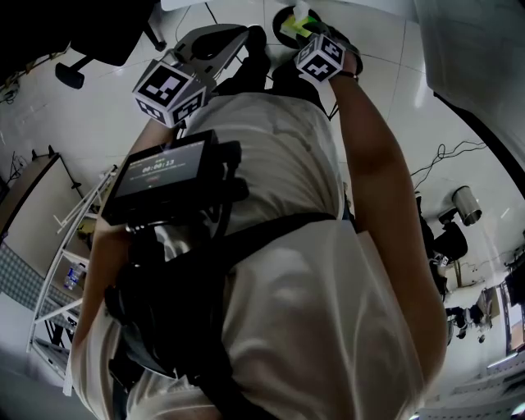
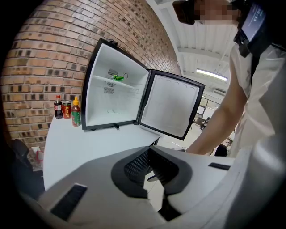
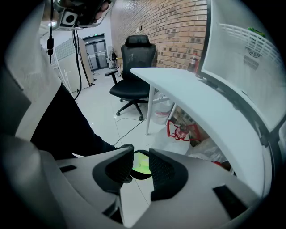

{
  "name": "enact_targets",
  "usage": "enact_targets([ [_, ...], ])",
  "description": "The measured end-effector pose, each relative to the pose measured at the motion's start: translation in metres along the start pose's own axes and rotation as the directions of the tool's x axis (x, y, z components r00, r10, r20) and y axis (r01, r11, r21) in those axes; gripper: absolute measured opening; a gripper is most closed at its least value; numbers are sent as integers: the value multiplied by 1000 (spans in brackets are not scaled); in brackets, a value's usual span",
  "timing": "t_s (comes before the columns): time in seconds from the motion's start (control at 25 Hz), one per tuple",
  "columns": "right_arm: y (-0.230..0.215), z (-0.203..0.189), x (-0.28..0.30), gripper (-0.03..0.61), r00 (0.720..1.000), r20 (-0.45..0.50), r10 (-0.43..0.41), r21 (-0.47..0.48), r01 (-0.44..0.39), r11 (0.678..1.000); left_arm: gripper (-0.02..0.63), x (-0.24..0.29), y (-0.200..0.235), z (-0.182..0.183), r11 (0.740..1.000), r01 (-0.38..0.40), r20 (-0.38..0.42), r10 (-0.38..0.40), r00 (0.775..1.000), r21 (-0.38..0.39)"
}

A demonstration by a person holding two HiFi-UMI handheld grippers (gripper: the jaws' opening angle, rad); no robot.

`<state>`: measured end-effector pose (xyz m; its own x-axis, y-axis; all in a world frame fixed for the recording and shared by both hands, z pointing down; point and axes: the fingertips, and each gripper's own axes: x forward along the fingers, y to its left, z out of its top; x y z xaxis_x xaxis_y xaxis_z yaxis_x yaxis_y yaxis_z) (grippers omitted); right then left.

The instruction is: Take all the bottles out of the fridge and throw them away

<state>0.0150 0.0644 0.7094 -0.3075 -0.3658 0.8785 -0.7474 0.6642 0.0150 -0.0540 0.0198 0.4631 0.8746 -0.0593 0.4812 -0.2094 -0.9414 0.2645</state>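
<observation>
Bottle (image 3: 142,164), green, sits inside the round black rim of a bin (image 3: 139,176) on the floor. In the right gripper view it's straight below the gap btwn the jaws, framed by them but clear of both pads. The right gripper (image 3: 140,156) points steeply down over the bin. Its jaws stand well apart w/ nothing pressed btwn them, so it has no hold on the bottle. Head view agrees: green bottle (image 1: 297,25) w/ a pale cap end sits at the top of frame, just past the right gripper's marker cube (image 1: 320,57) and not touching the gripper.

Left gripper (image 2: 149,154) is off to the side, aimed toward the fridge (image 2: 111,89). Its jaw tips meet at the far end w/ only a slim gap lower down showing floor, so it's closed and empty.

Fridge stands on the white table (image 2: 89,143) against a brick wall, door (image 2: 172,105) swung wide. A small green item (image 2: 118,78) lies on the upper shelf, too small to tell more. Left of the fridge on the table stand a dark cola bottle (image 2: 58,106), a red can (image 2: 66,109) and a green bottle w/ yellow cap (image 2: 76,112), close together in a row. A black office chair (image 3: 136,71) stands by the table's far end.
</observation>
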Motion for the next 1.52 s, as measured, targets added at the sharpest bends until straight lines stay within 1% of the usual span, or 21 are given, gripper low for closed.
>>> enact_targets([
  [0.2, 5, -2, -5, 114, 1000, -10, 6, -11, -6, 1000, 2, 4, -4, 2, 1000, 17, 5, -17, 1000, -1],
  [0.88, -3, 23, -30, 112, 998, 44, -37, 34, 36, 999, 1, 21, -4, 20, 997, 79, 12, -79, 997, 13],
  [1.04, -7, 35, -54, 110, 995, 78, -59, 55, 55, 997, 0, 23, -2, 27, 996, 84, 23, -84, 996, 19],
  [1.12, -13, 42, -72, 89, 992, 99, -75, 78, 67, 995, 2, 24, 1, 35, 996, 86, 41, -87, 995, 20],
  [1.32, -29, 74, -100, 63, 971, 188, -145, 144, 119, 983, 0, 18, 21, 46, 996, 88, 84, -89, 993, 18],
  [1.4, -35, 87, -112, 48, 958, 230, -173, 154, 140, 978, 1, 17, 25, 50, 996, 88, 97, -90, 991, 30],
  [1.52, -47, 98, -142, 26, 934, 273, -231, 151, 196, 969, 1, 18, 19, 66, 994, 91, 128, -98, 987, 63],
])
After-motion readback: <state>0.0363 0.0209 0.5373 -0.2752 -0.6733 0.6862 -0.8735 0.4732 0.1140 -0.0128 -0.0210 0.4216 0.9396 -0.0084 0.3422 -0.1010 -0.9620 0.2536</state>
